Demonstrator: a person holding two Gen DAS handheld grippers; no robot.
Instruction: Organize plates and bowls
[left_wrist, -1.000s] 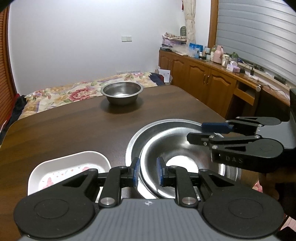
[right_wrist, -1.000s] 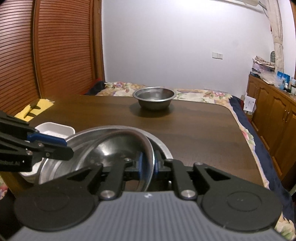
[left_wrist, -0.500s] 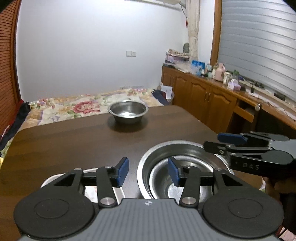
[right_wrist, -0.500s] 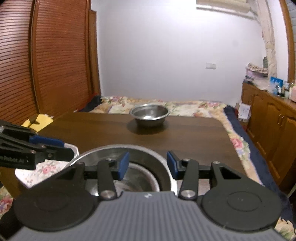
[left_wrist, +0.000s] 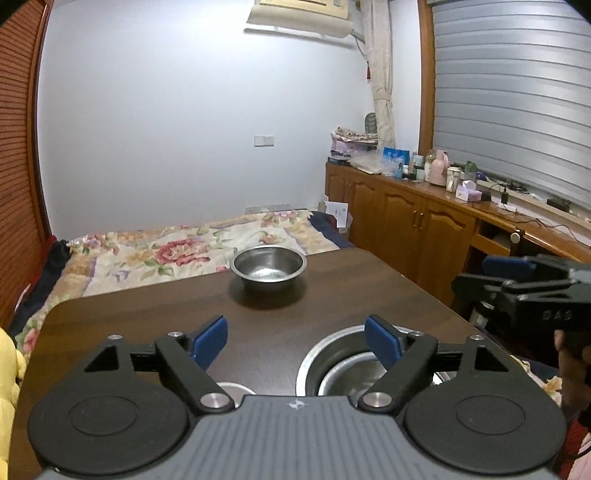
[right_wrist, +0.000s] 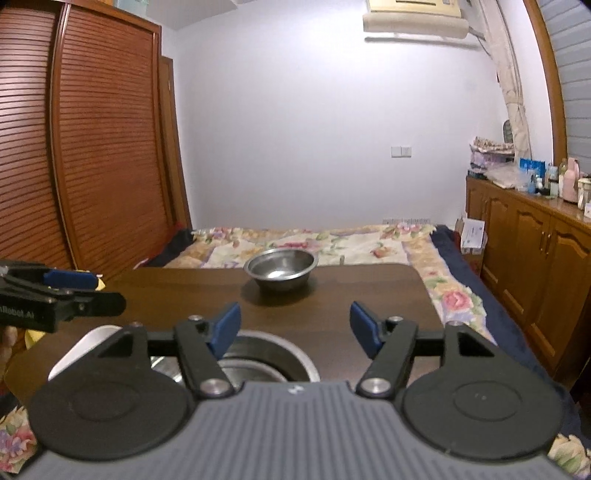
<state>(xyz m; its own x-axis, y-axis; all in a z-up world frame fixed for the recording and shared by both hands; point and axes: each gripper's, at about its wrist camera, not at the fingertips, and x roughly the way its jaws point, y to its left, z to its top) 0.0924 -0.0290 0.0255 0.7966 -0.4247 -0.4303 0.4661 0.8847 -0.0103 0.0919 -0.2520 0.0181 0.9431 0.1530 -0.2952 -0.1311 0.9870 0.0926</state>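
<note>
Left wrist view, left tongs (left_wrist: 295, 341) just opened, empty, steel bowl (left_wrist: 268, 266) beyond

dark wooden table (left_wrist: 147, 317), steel bowl (left_wrist: 268, 266), nested steel basins (left_wrist: 332, 363)

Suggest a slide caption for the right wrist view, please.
Right tongs open above nested steel bowls; another steel bowl waits across the table.
</note>
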